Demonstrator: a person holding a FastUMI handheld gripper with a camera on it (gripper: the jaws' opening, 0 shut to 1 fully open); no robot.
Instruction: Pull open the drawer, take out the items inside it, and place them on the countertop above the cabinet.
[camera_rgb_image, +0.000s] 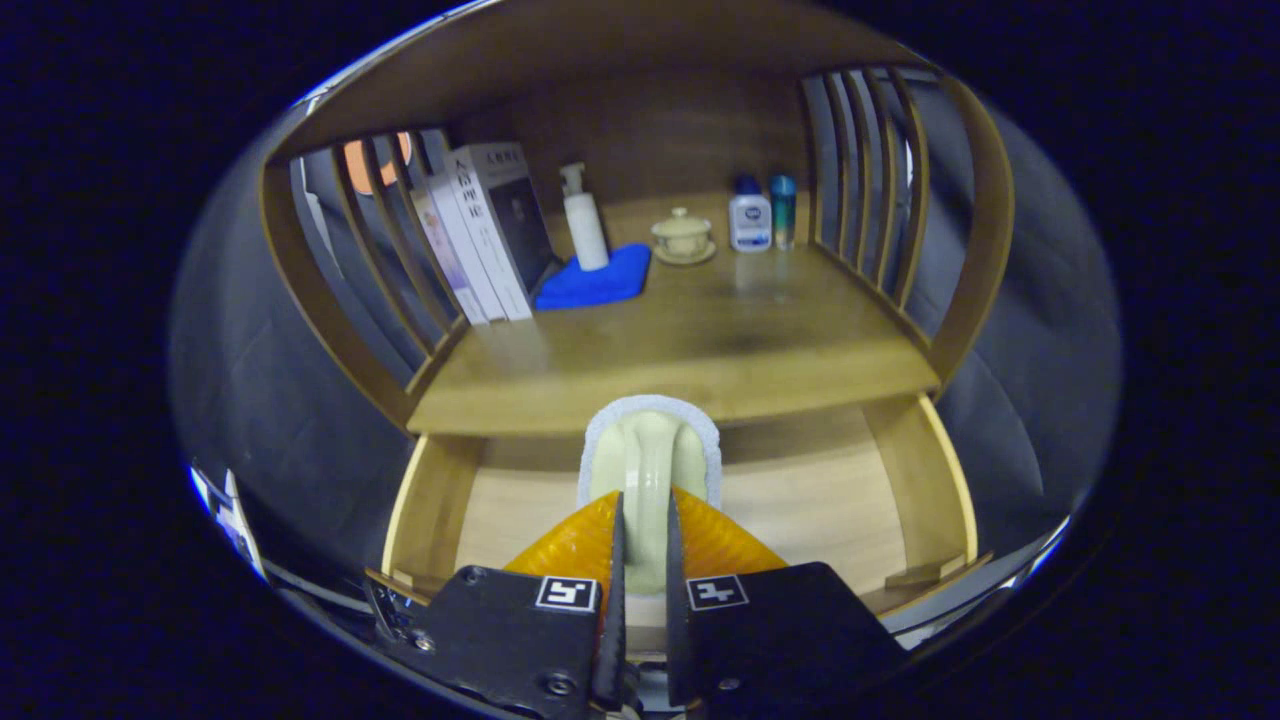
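Observation:
My gripper (642, 505) is shut on a pale green ceramic piece with a white rim (648, 455), held on edge between both fingers. It hangs above the open wooden drawer (930, 480), whose light floor shows on both sides of the fingers. Just beyond the held piece lies the front edge of the wooden countertop (680, 350) above the cabinet. I cannot tell exactly what kind of dish the piece is; its lower part is hidden by the fingers.
At the back of the countertop stand several books (480, 235), a white pump bottle (583, 220) on a blue cloth (598, 280), a lidded cup on a saucer (683, 238), a white bottle (750, 215) and a teal can (783, 210). Slatted wooden sides (865, 180) flank the shelf.

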